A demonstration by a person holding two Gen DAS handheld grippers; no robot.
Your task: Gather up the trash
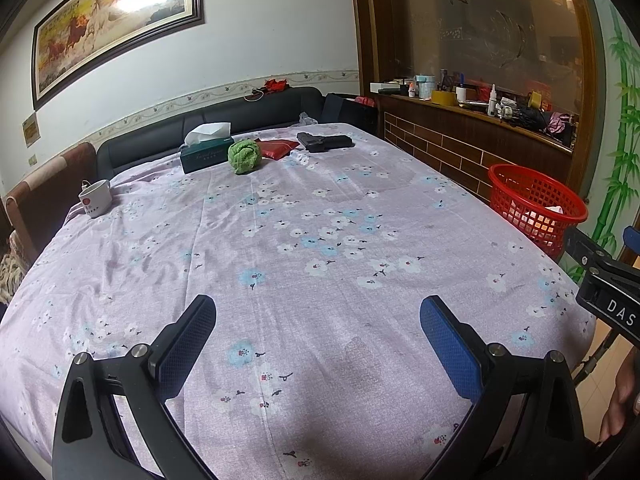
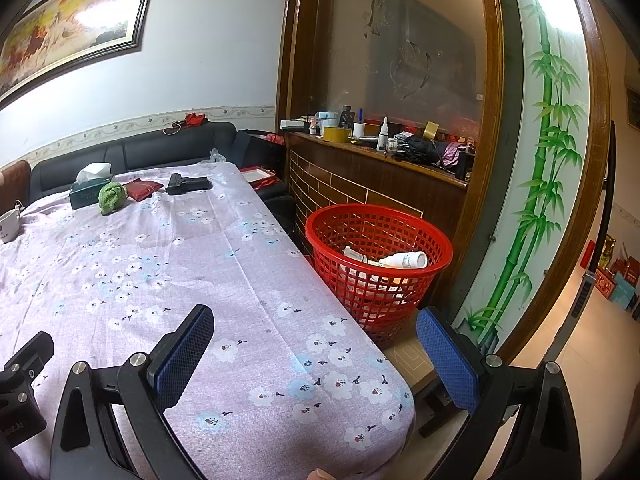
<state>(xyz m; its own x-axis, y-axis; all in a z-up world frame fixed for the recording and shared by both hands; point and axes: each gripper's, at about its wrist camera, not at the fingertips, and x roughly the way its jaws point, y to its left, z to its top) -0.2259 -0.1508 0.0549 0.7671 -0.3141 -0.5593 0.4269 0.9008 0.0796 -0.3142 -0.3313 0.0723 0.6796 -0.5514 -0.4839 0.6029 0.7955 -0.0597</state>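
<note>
Trash in red basket beside table; both tongs — left, right — wide, empty.

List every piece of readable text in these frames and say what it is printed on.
"DAS": on the right gripper's black body, cut off by the frame edge.
Gold script on the tissue box: too blurred.
Calligraphy on the framed painting: unreadable.
Red mark on the white mug: too small.
Labels on bottles in the red basket: illegible.

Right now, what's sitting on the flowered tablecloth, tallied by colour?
Green: 2, dark green tissue box and crumpled green cloth
Red: 1, flat red pouch
Black: 1, black pistol-shaped object
White: 1, white ceramic mug
Total: 5
</note>
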